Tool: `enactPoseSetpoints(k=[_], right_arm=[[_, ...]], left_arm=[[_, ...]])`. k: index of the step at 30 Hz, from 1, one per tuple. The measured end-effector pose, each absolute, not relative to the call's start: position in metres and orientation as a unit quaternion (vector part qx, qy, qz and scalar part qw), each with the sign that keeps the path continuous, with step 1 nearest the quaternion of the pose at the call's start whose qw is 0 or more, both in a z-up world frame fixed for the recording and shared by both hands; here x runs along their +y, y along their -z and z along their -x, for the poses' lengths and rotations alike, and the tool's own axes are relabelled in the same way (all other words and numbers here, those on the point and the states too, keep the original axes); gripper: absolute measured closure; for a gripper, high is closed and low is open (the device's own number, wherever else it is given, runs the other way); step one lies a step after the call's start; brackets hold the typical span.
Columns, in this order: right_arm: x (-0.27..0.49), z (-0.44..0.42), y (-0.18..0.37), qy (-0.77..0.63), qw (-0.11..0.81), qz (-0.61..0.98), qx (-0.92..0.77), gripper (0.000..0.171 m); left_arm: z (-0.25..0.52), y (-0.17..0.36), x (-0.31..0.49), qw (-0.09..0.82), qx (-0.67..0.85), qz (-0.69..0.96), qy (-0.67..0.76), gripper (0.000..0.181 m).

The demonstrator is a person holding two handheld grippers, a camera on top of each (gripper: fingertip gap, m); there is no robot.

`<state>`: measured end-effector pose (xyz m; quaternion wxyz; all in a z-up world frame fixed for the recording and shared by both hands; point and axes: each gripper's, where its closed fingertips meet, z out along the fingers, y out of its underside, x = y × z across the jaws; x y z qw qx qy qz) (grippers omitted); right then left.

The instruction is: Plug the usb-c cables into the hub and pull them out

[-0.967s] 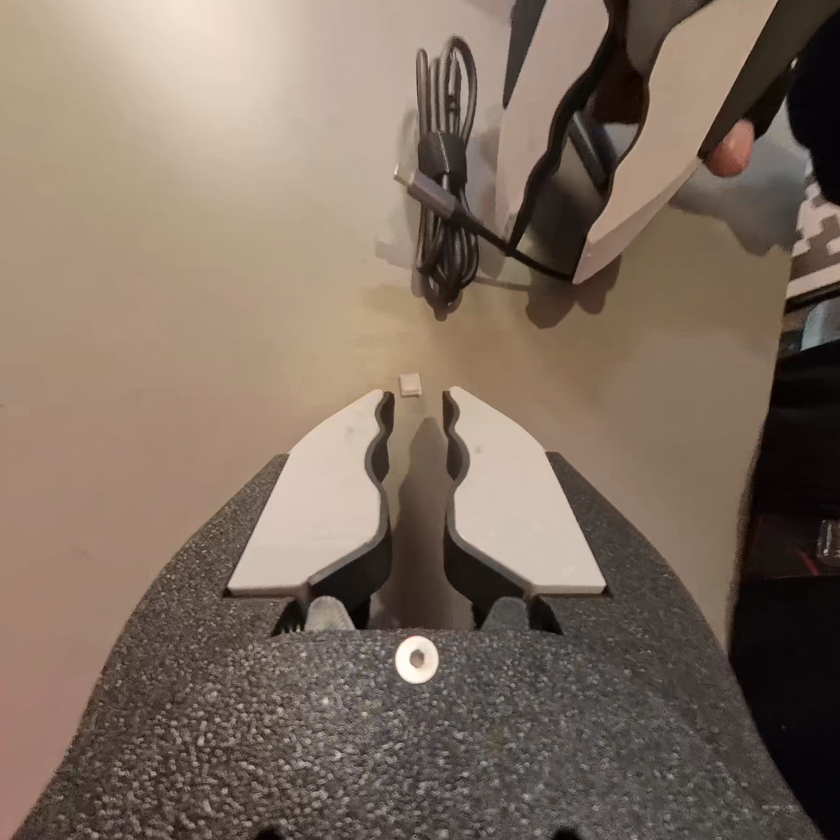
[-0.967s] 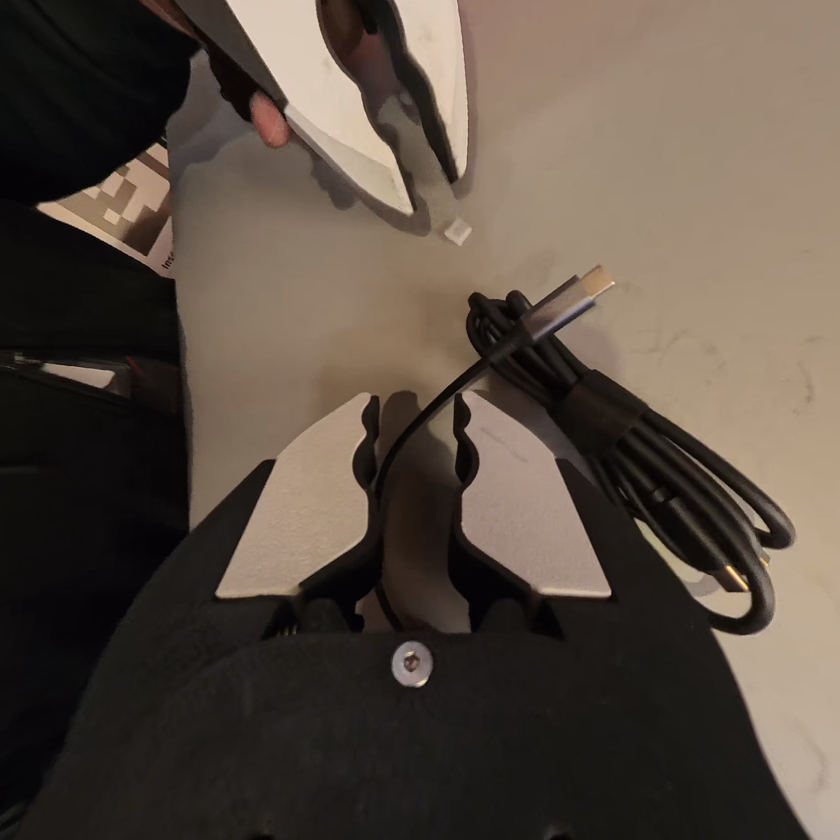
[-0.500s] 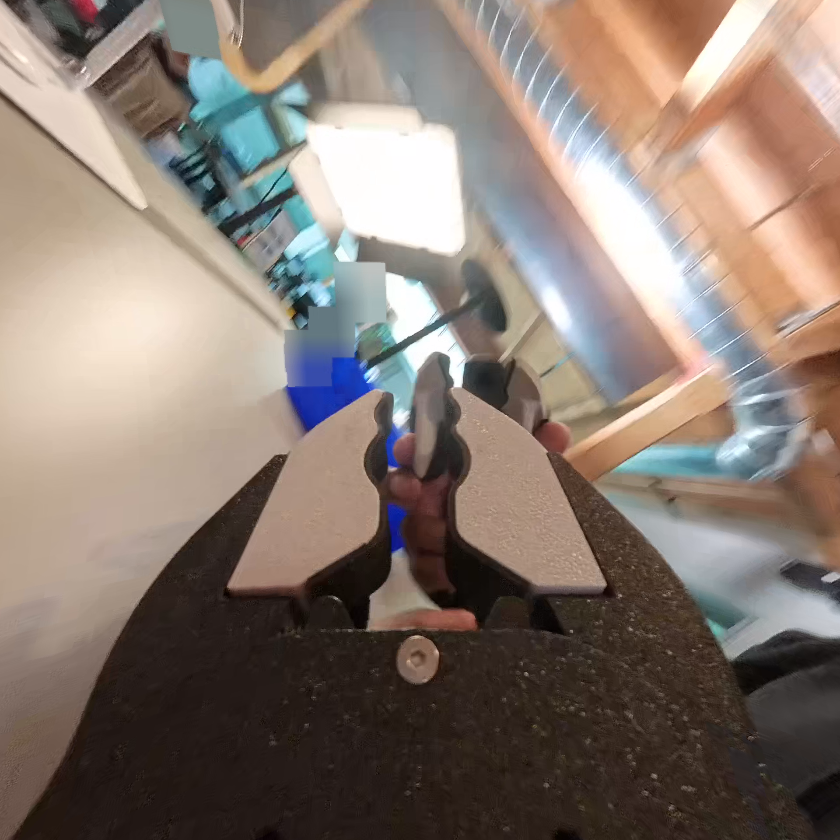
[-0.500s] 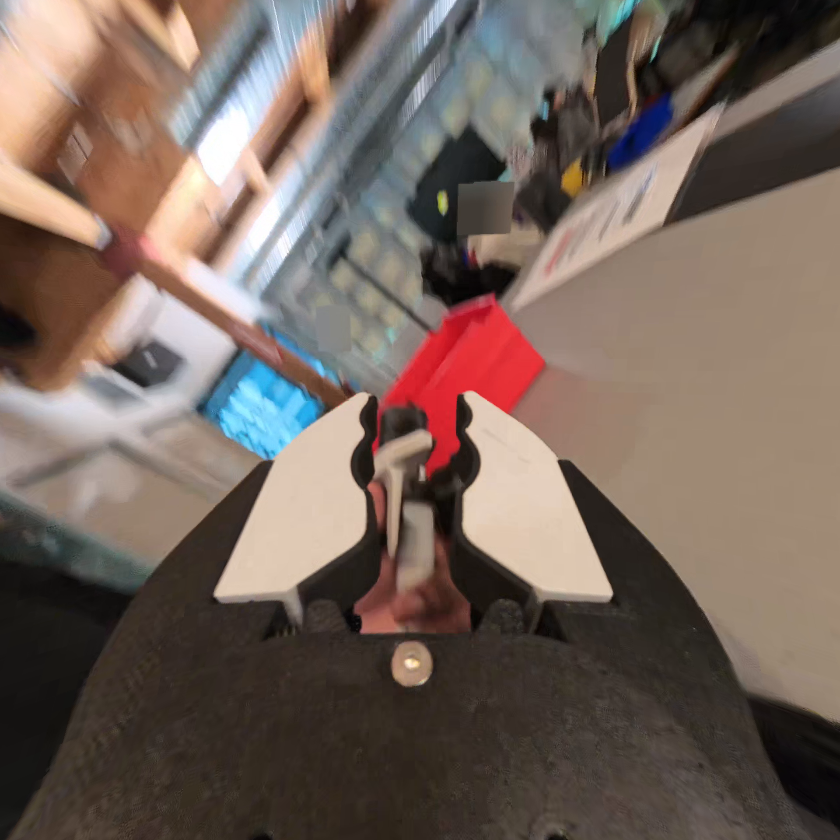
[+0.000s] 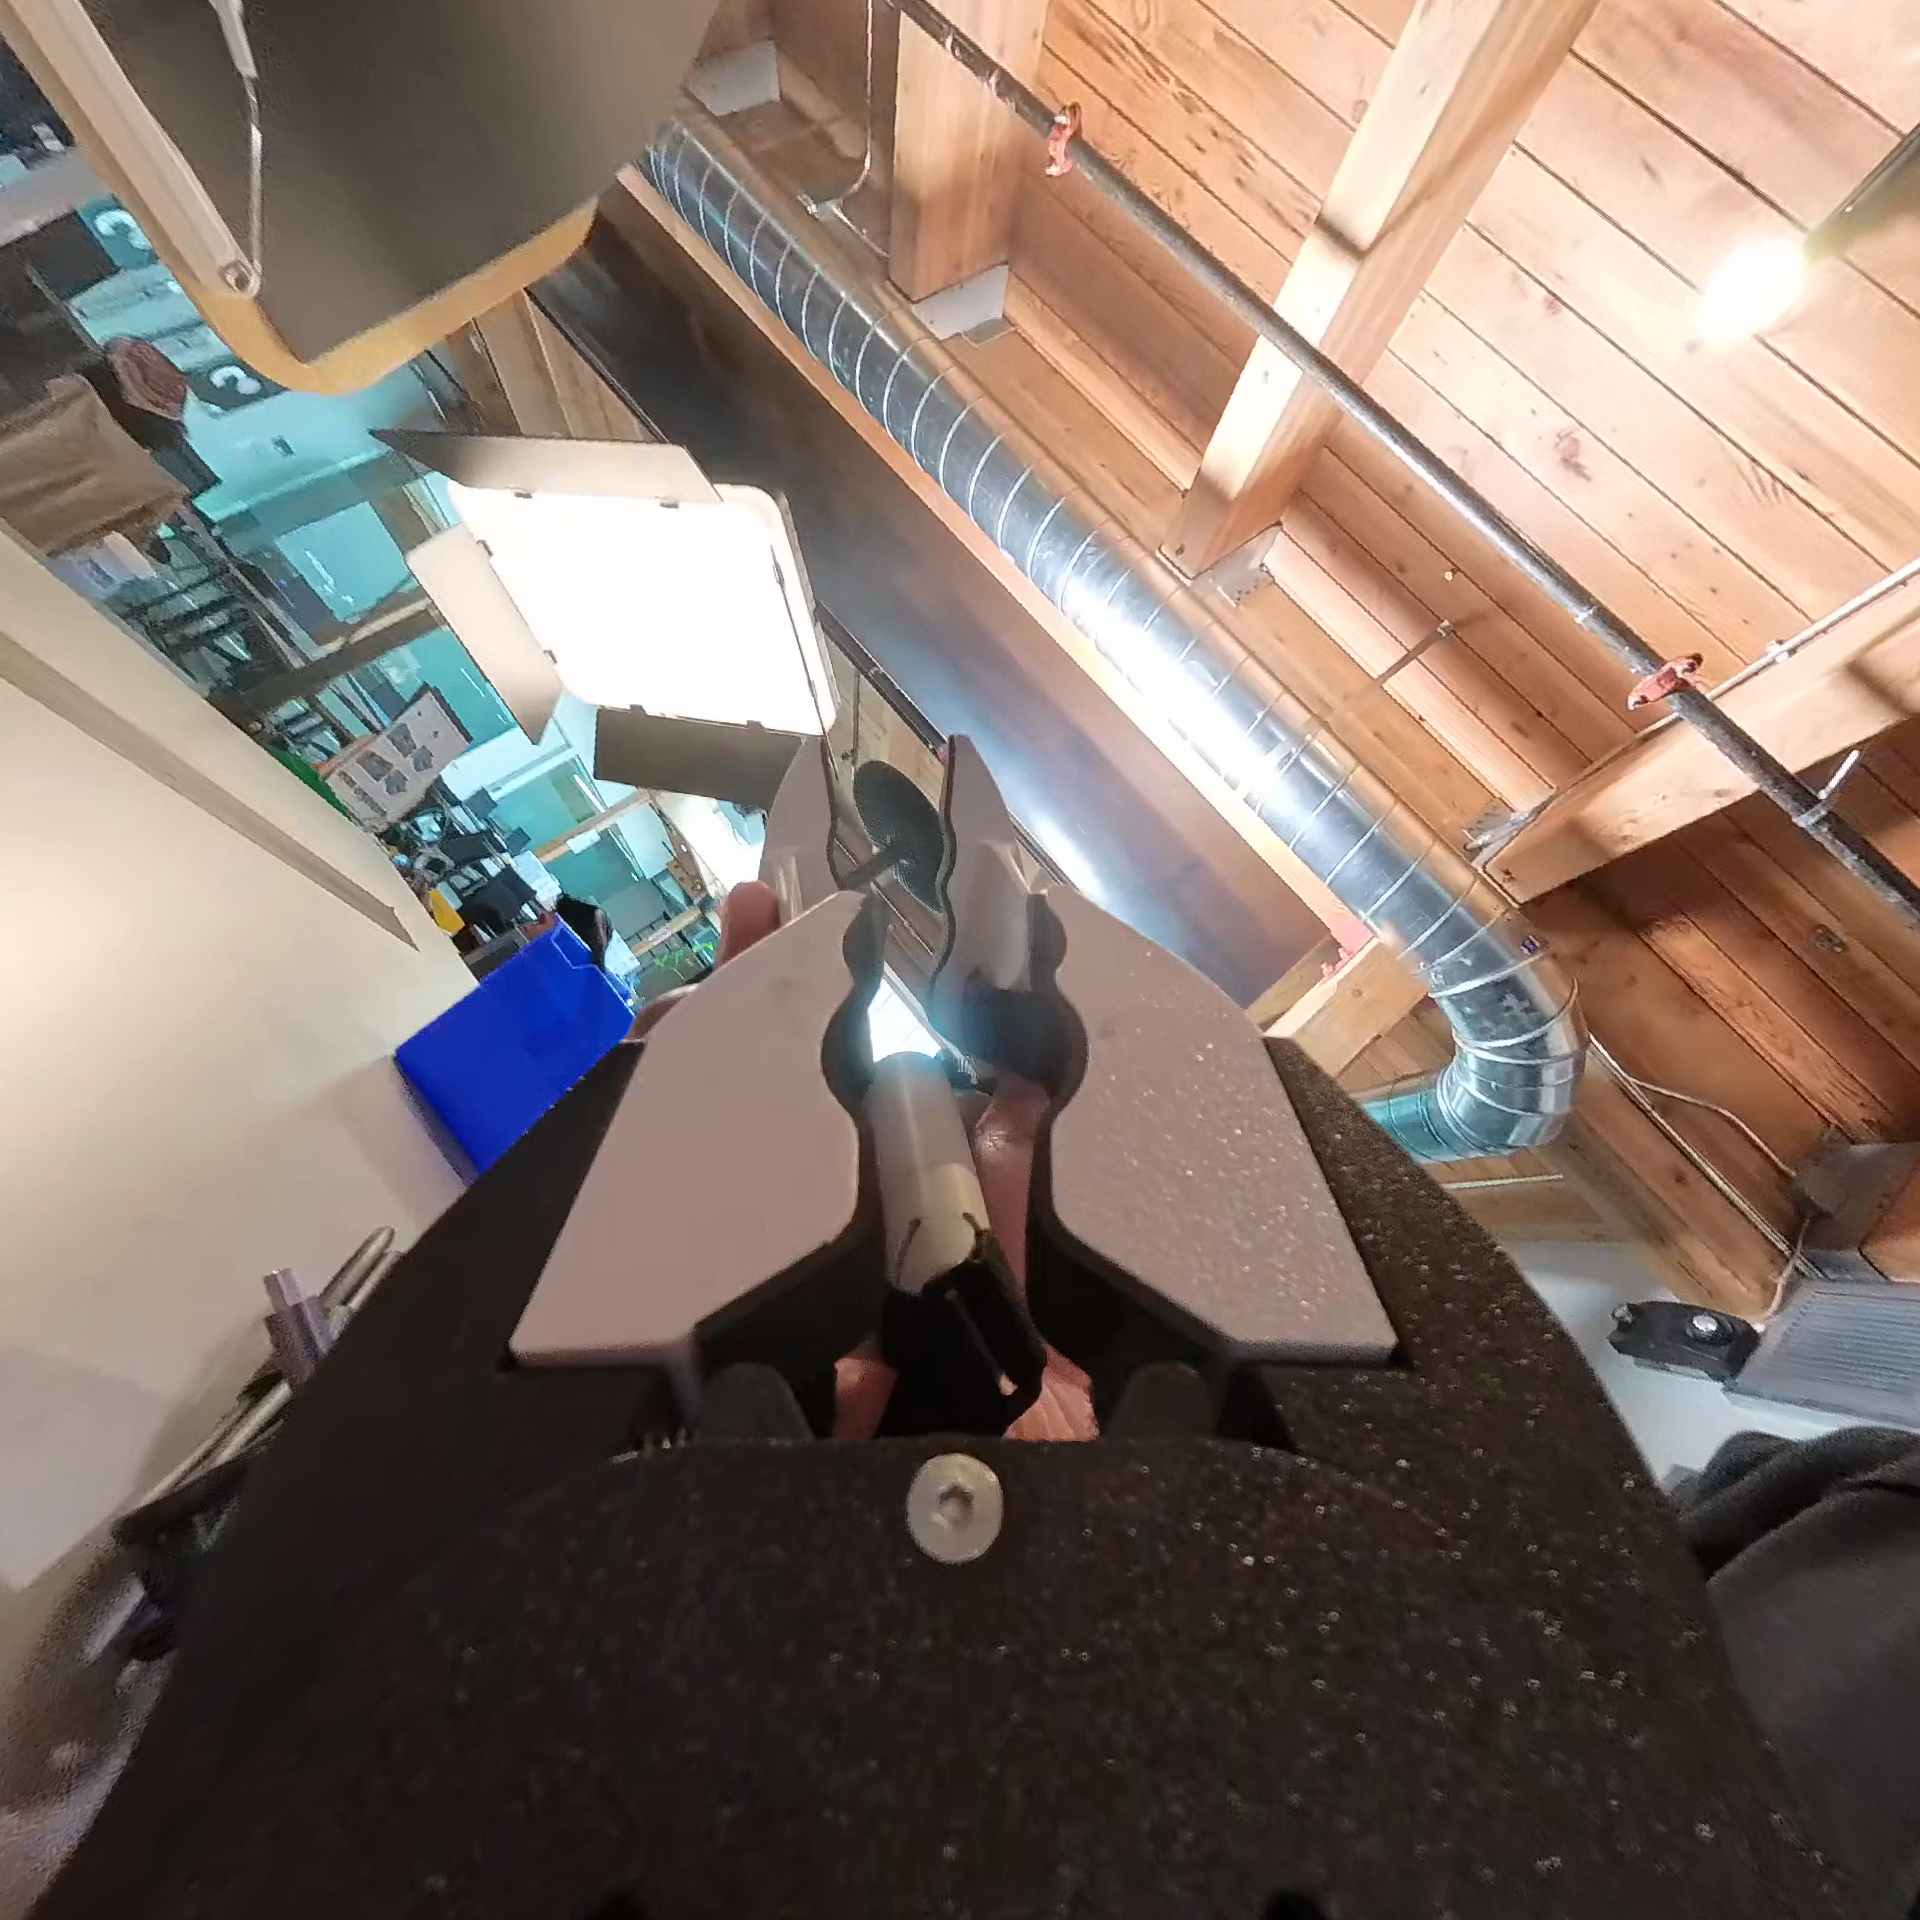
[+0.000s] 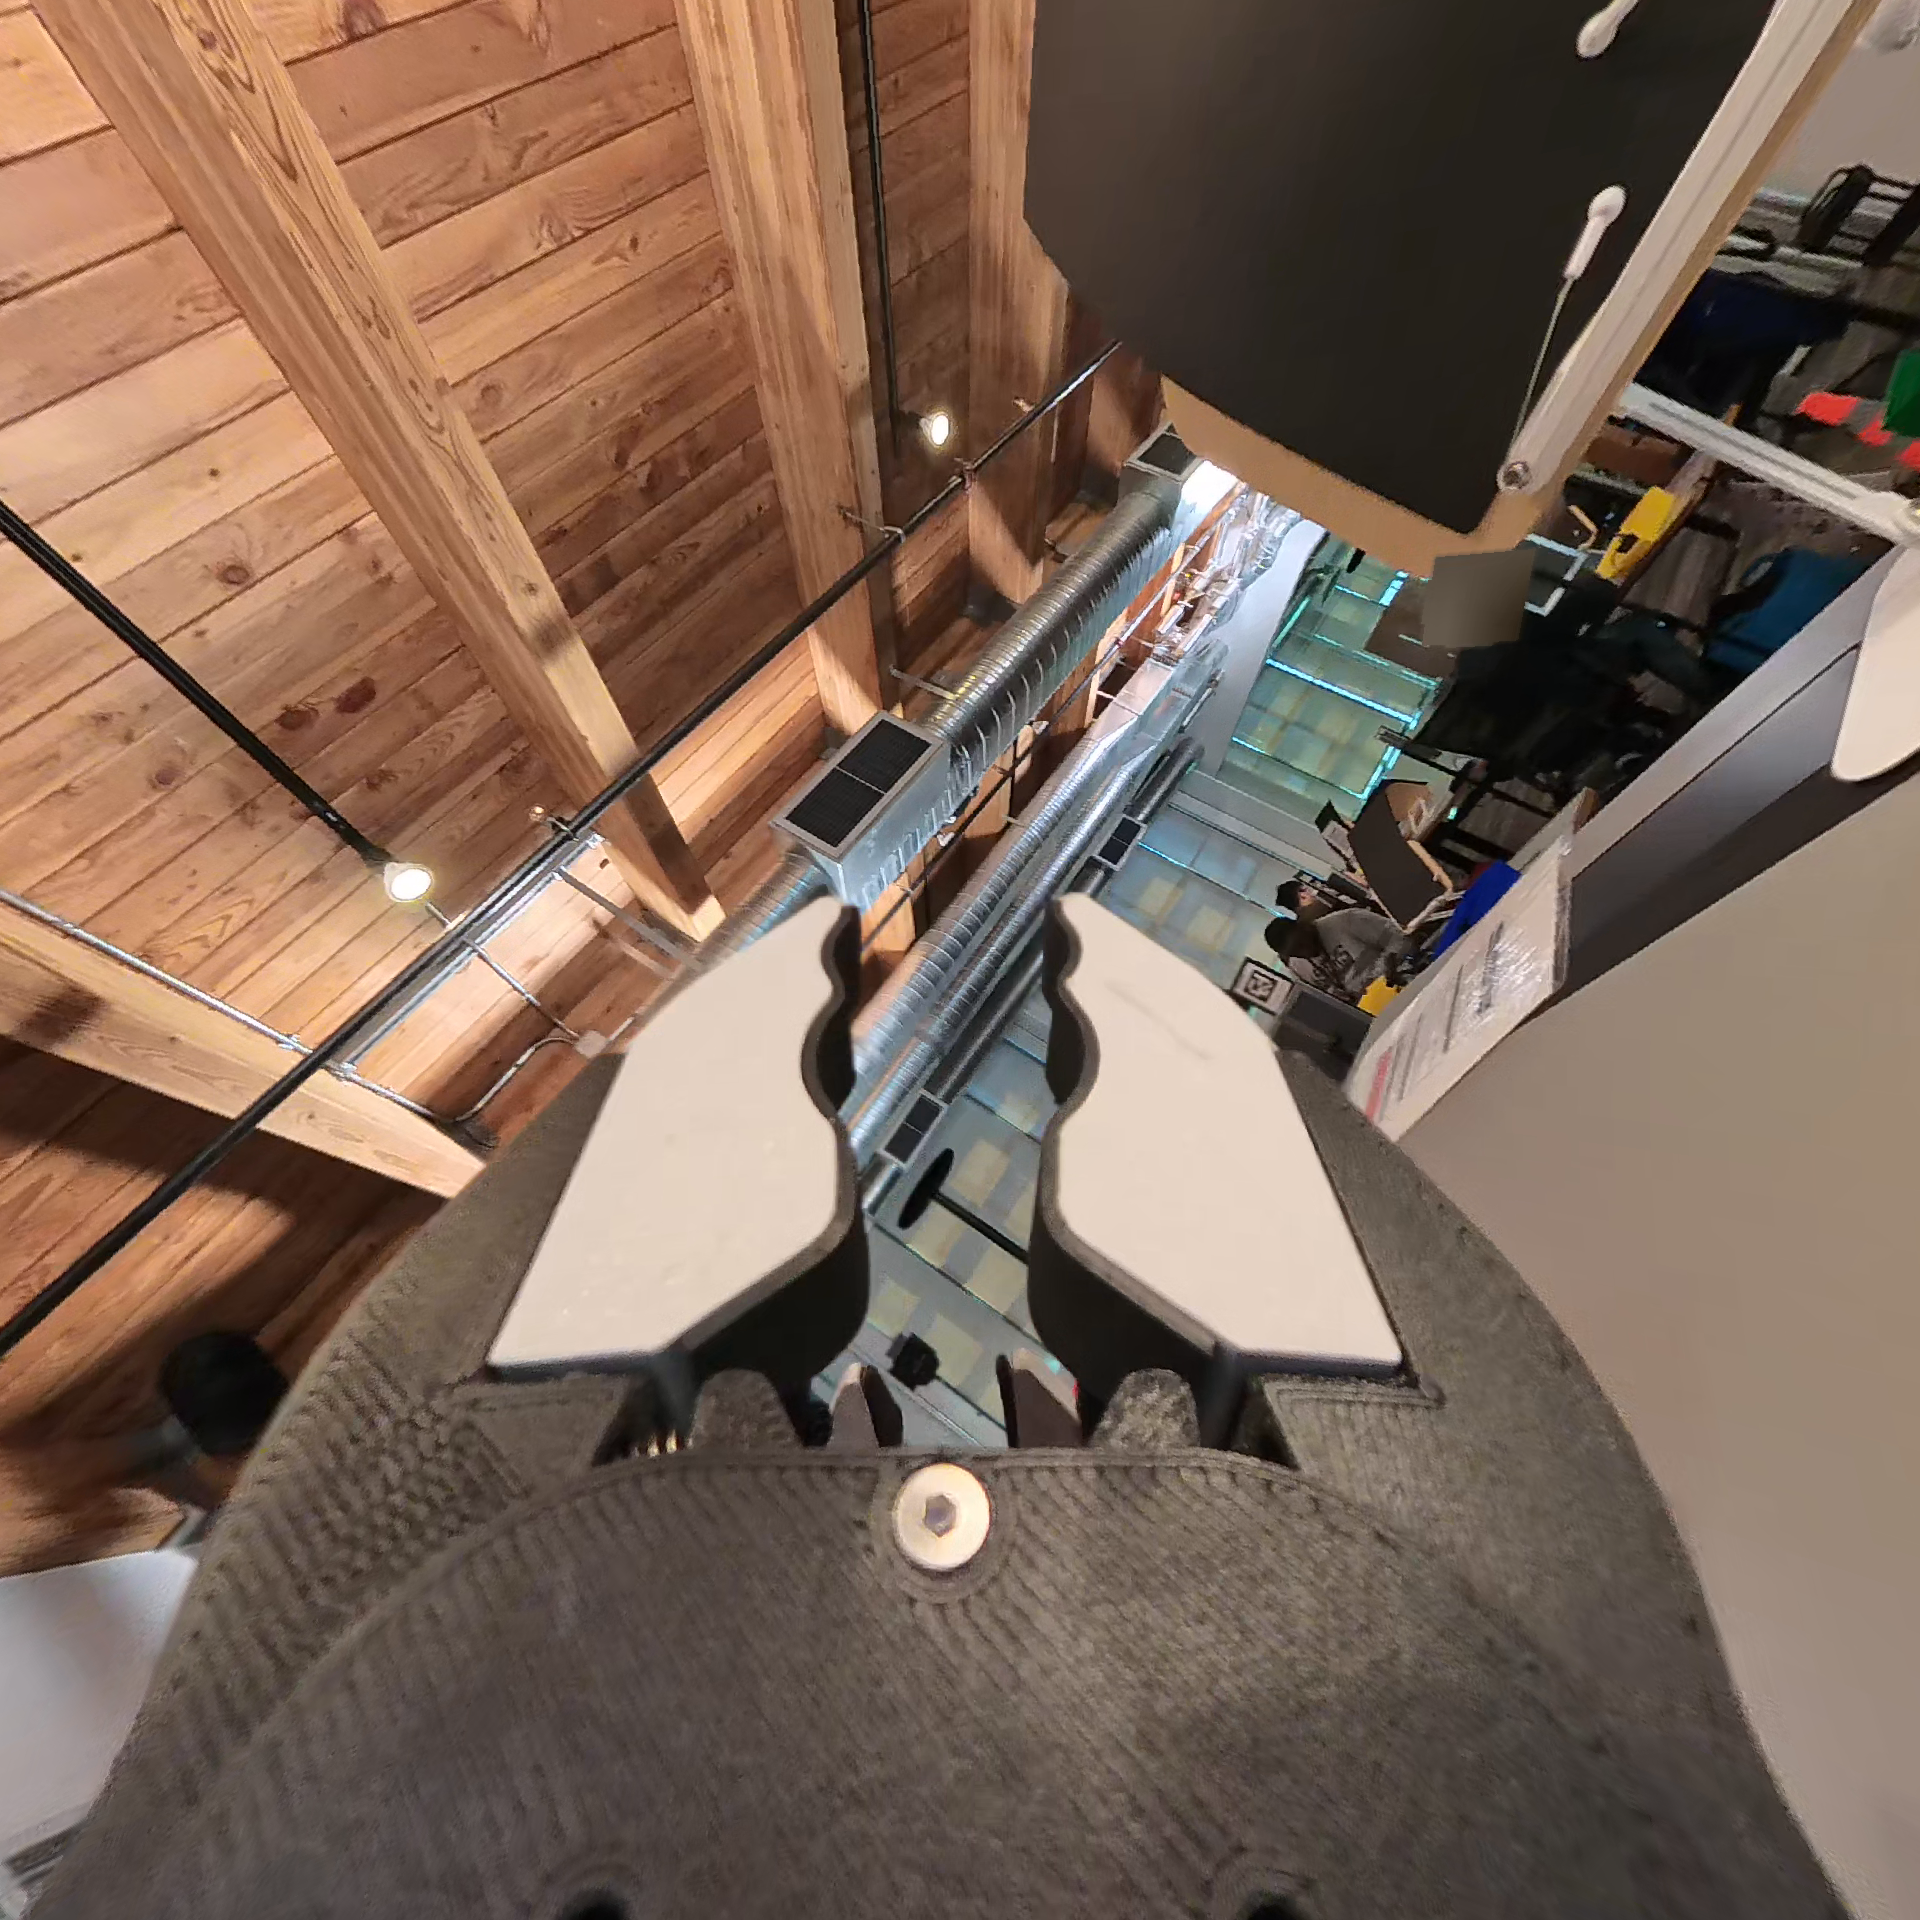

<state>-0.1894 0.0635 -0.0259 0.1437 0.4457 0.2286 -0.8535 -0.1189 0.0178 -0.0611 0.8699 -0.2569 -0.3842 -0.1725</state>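
Note:
No USB-C cable and no hub show in either view. My left gripper point(image 5: 951, 914) is open and empty and points up toward the ceiling. Just beyond it, the right gripper's pale fingers point(image 5: 977, 831) and a hand on its grip point(image 5: 1008, 1143) show in the left wrist view. My right gripper point(image 6: 951, 914) is open and empty and also points up at the wooden ceiling. The beige table shows only as an edge at the left of the left wrist view point(image 5: 156, 987) and at the right of the right wrist view point(image 6: 1662, 1299).
A bright light panel point(image 5: 634, 613) and a silver duct point(image 5: 1195, 644) hang overhead. A blue bin point(image 5: 509, 1039) stands at the table's far end. A dark board point(image 6: 1299, 208) hangs above. A person point(image 6: 1320, 935) sits far off. Across from one pair of fingers to the other is roughly 9 cm.
One second ago both grippers pointed down at the table beside the bundled black cable. Both have swung up toward the ceiling, and the cable has left view.

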Motion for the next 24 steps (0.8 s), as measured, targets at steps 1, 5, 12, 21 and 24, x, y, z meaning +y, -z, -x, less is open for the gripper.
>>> enactPoseSetpoints(k=[1,5,12,21,24], right_arm=[[0.064,0.187,0.022,0.859,0.145,-0.438,0.222,0.138],[0.07,0.174,-0.002,0.887,0.135,-0.386,0.215,0.141],[0.065,0.126,-0.042,0.911,-0.015,-0.294,0.29,0.149],[0.042,0.128,0.095,0.647,-0.07,-0.297,0.699,0.16],[0.025,0.11,0.157,0.523,-0.019,-0.286,0.803,0.16]], left_arm=[[0.117,0.061,0.021,0.868,-0.381,0.263,0.179,0.154],[0.1,0.05,0.033,0.874,-0.353,0.268,0.198,0.153],[0.081,0.021,0.039,0.887,-0.279,0.325,0.172,0.154],[0.124,0.129,-0.027,0.685,-0.456,0.566,-0.052,0.149],[0.118,0.165,-0.039,0.603,-0.496,0.621,-0.068,0.15]])
